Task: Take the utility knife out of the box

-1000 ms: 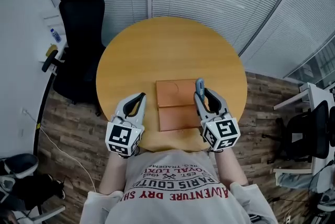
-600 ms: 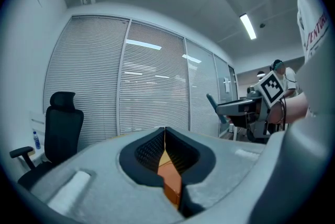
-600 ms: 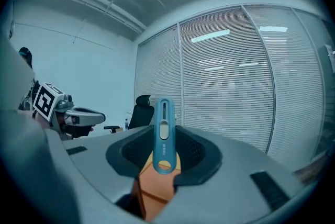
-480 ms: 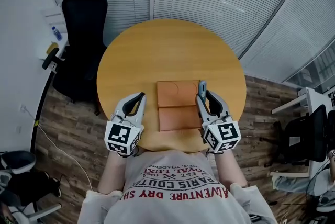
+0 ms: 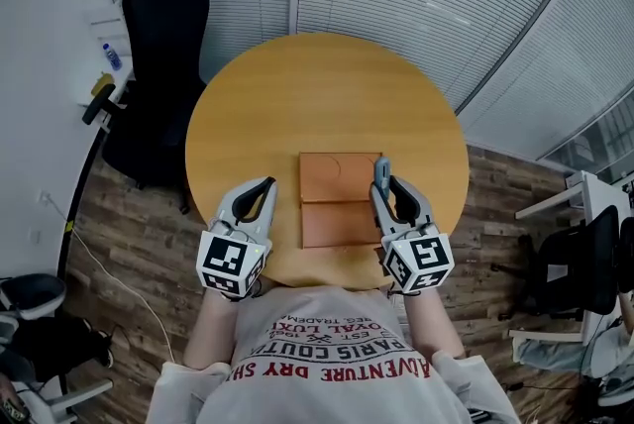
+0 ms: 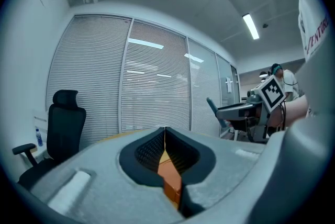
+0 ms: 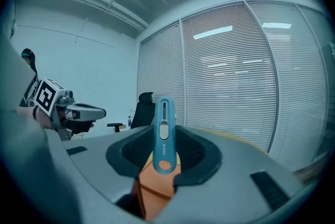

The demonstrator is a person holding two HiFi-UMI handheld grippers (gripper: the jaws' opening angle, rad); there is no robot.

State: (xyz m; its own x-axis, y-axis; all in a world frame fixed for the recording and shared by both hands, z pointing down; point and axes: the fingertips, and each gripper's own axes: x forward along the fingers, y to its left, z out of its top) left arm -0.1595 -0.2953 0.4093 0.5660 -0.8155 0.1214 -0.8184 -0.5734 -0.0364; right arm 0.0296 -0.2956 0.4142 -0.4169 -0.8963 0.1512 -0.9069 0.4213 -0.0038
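A flat orange-brown box (image 5: 339,199) lies on the round wooden table (image 5: 297,95) near its front edge. My right gripper (image 5: 381,182) hovers at the box's right edge, shut on a blue utility knife (image 5: 380,170). In the right gripper view the knife (image 7: 164,134) stands upright between the jaws, its slider facing the camera, with the box (image 7: 154,186) below it. My left gripper (image 5: 267,184) stays left of the box with its jaw tips together and nothing between them. In the left gripper view the box (image 6: 170,178) shows through the slit between the jaws.
A black office chair (image 5: 158,46) stands at the table's back left. White blinds line the curved wall behind. A desk and another chair (image 5: 584,254) sit at the right on the wooden floor. The far half of the table is bare wood.
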